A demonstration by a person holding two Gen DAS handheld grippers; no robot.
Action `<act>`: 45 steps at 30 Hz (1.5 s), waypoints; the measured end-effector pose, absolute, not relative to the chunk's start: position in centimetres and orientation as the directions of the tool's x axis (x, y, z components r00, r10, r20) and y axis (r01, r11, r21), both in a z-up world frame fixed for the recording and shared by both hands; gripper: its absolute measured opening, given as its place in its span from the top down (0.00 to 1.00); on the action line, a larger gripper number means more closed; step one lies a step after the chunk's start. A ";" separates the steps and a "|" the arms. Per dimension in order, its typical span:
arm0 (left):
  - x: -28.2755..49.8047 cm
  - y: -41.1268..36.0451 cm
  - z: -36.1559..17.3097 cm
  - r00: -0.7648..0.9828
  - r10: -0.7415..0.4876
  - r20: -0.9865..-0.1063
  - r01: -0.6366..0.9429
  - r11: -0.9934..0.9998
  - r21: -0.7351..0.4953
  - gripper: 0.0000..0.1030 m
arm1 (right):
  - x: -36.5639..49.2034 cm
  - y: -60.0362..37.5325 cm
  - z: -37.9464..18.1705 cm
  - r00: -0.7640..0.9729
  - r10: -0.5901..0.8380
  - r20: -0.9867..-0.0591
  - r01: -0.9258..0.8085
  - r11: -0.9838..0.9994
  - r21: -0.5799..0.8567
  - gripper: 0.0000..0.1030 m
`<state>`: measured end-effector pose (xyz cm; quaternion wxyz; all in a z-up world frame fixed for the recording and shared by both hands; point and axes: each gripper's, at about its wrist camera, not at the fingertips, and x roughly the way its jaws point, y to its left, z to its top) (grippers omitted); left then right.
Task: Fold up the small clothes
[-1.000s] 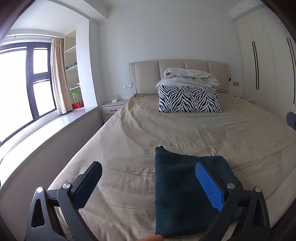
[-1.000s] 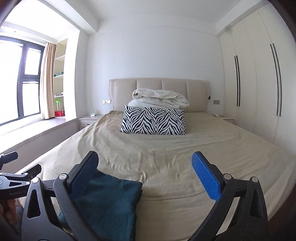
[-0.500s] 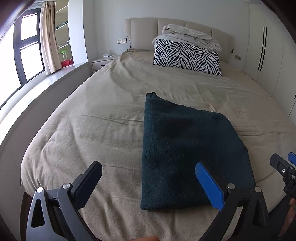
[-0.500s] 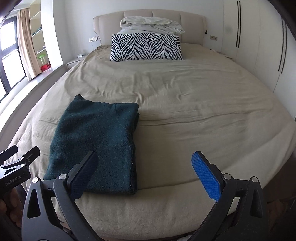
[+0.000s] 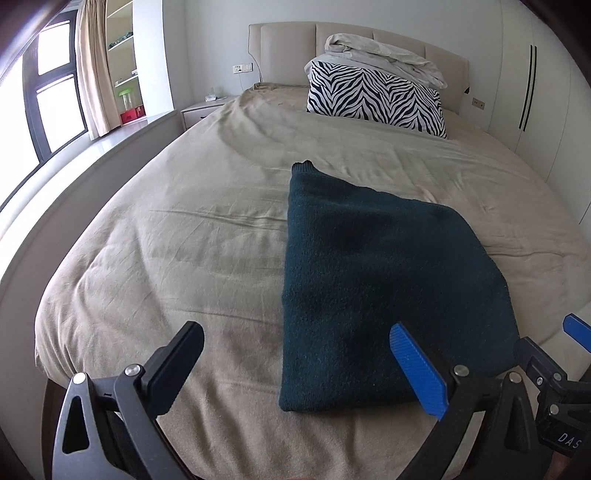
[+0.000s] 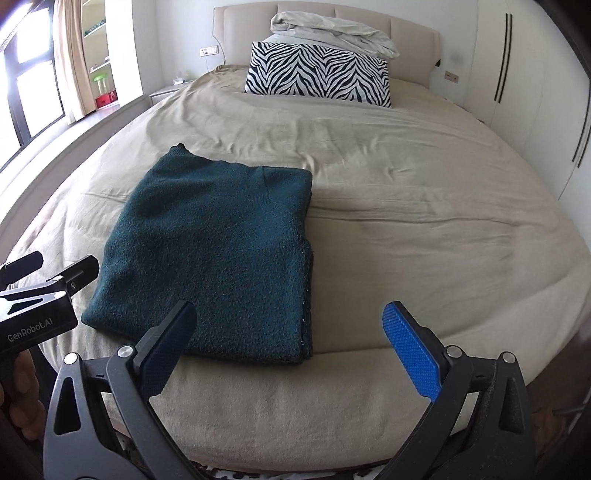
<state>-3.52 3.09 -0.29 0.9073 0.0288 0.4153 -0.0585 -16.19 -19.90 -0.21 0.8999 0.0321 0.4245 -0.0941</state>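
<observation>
Bright window (image 5: 44, 92) daylight, strong fisheye warp

A home bedroom. A wide bed (image 6: 406, 206) with a beige sheet fills the room, backed by a padded headboard (image 6: 410, 33) at the far wall. A zebra pillow (image 6: 317, 74) leans there with a rumpled duvet (image 6: 332, 27) on top. Far left stands a nightstand (image 5: 199, 110), then shelves (image 5: 122, 44), a curtain (image 5: 92, 66) and a big window (image 5: 48, 96). White wardrobe doors (image 6: 517, 74) line the right wall.
</observation>
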 end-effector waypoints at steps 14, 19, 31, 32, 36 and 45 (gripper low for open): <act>-3.1 3.3 -1.4 0.633 -0.080 -0.770 0.127 0.992 0.002 0.00 | -16.0 -20.1 -1.0 0.606 -0.136 -0.784 0.188 0.982 -0.024 0.00; -3.2 3.3 -1.6 0.630 -0.078 -0.773 0.128 0.992 0.005 0.00 | -15.8 -20.2 -1.1 0.603 -0.134 -0.786 0.191 0.981 -0.022 0.00; -3.3 3.2 -1.7 0.627 -0.078 -0.775 0.129 0.992 0.004 0.00 | -15.9 -20.1 -1.5 0.597 -0.138 -0.790 0.204 0.979 -0.018 0.00; -3.3 3.2 -1.7 0.627 -0.077 -0.775 0.128 0.992 0.005 0.00 | -15.9 -20.1 -1.5 0.597 -0.138 -0.790 0.204 0.979 -0.018 0.00; -3.3 3.2 -1.8 0.627 -0.077 -0.776 0.128 0.992 0.005 0.00 | -15.9 -20.1 -1.6 0.596 -0.138 -0.791 0.206 0.978 -0.016 0.00; -3.3 3.2 -1.8 0.626 -0.077 -0.776 0.128 0.992 0.005 0.00 | -16.0 -20.1 -1.9 0.592 -0.139 -0.794 0.212 0.977 -0.014 0.00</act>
